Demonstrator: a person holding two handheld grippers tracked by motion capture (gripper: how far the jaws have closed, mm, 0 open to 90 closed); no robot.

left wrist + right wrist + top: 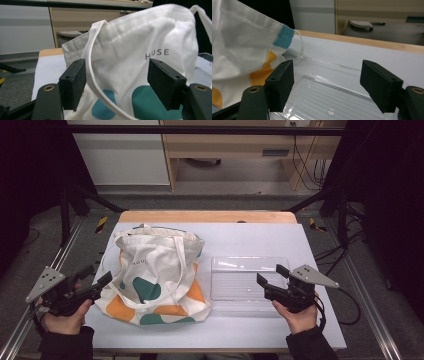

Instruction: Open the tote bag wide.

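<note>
A white tote bag (155,275) with teal and orange patches lies on the table left of centre, its handles draped over it. Just right of it sits a clear plastic tray (247,280). My left gripper (100,274) hovers at the bag's left edge, open and apart from the cloth. In the left gripper view the bag (140,37) and one handle strap (91,62) lie beyond the open left gripper (117,67). My right gripper (271,274) hangs open over the tray's right end. In the right gripper view the right gripper (328,67) frames the tray (324,95), with the bag (242,50) at the left.
The white table top (250,240) ends in a wooden strip (207,216) at the far edge. Metal rails (367,300) run along both sides, with cables (350,245) on the floor at the right. Cabinets (225,145) stand behind the table.
</note>
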